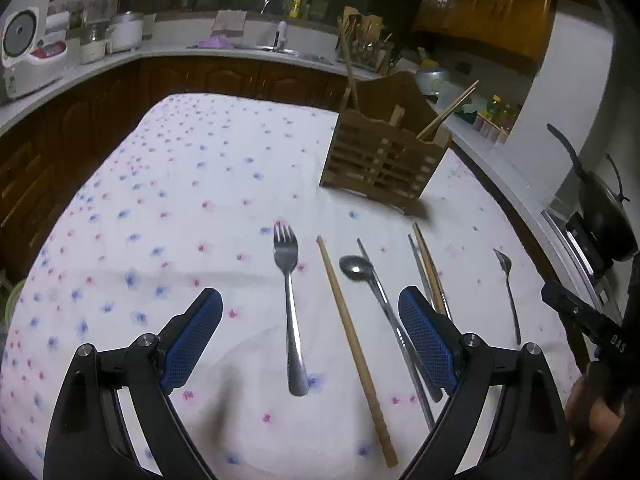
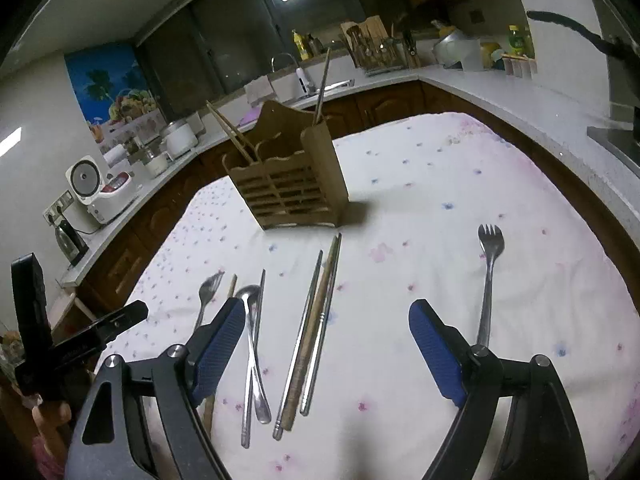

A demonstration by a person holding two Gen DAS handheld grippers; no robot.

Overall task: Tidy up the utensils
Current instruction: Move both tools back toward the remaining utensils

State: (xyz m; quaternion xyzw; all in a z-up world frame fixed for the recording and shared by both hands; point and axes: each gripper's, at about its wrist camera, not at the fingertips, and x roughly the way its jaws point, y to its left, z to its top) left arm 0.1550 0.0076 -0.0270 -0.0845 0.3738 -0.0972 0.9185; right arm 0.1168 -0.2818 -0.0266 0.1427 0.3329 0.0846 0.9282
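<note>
A wooden utensil holder [image 1: 380, 160] [image 2: 288, 188] stands on the floral tablecloth with chopsticks sticking out of it. In front of it lie a metal fork [image 1: 290, 300], a wooden chopstick [image 1: 356, 348], a spoon [image 1: 360, 270] [image 2: 252, 340] crossed by a metal chopstick, more chopsticks [image 1: 428, 268] [image 2: 316, 332] and a small fork [image 1: 508, 288] [image 2: 488, 288]. My left gripper [image 1: 310, 340] is open above the fork and wooden chopstick. My right gripper [image 2: 326, 354] is open above the chopstick bundle. Neither holds anything.
The table [image 1: 180, 200] is ringed by kitchen counters with a rice cooker [image 1: 28, 56] [image 2: 100, 184], a sink and a dish rack [image 1: 364, 48]. A black pan [image 1: 600, 208] sits on the stove at the right. The other gripper shows at each view's edge.
</note>
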